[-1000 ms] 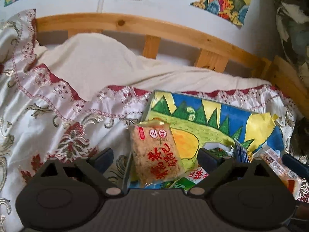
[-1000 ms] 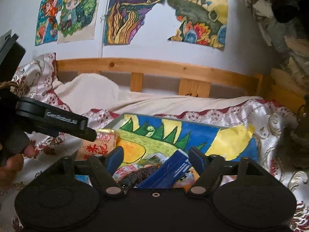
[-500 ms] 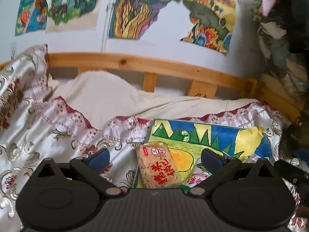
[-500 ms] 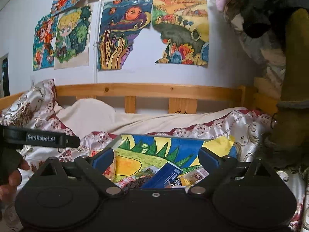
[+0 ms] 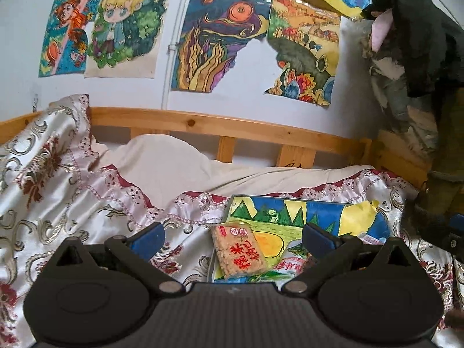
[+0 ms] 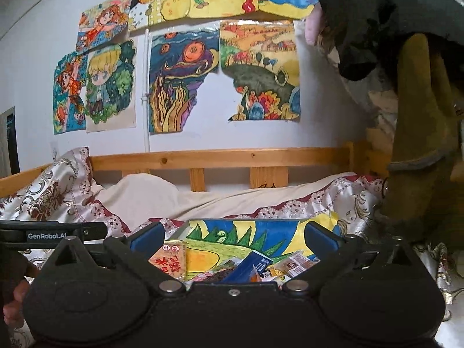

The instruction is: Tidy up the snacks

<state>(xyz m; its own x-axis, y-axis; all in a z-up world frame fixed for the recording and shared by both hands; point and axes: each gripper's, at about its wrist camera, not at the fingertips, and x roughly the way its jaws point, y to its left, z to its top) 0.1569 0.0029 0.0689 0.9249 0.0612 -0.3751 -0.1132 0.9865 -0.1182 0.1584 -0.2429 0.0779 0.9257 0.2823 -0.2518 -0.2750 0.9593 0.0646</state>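
The rice-cracker packet lies flat at the left edge of the painted tray on the bed, among other snacks. Both the left gripper and right gripper hover empty, jaws spread wide. It looks light, crinkly and brittle inside, so a gentle pinch across its short edges seems safest.

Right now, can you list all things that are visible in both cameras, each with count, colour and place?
rice cracker pack: 1, tan with red writing, left edge of tray
blue box: 1, dark blue, in tray, tilted among packets
small packets: several, mixed colours, front of tray
tray: 1, lined with a blue, green and yellow drawing, on the bed
bedspread: 1, white with red and gold pattern, on the bed
bed rail: 1, light wood, behind the bed
drawings: several, multicoloured, on the wall
clothes: several, dark and olive, hanging at right
left gripper: open, above tray's left edge
right gripper: open, above tray
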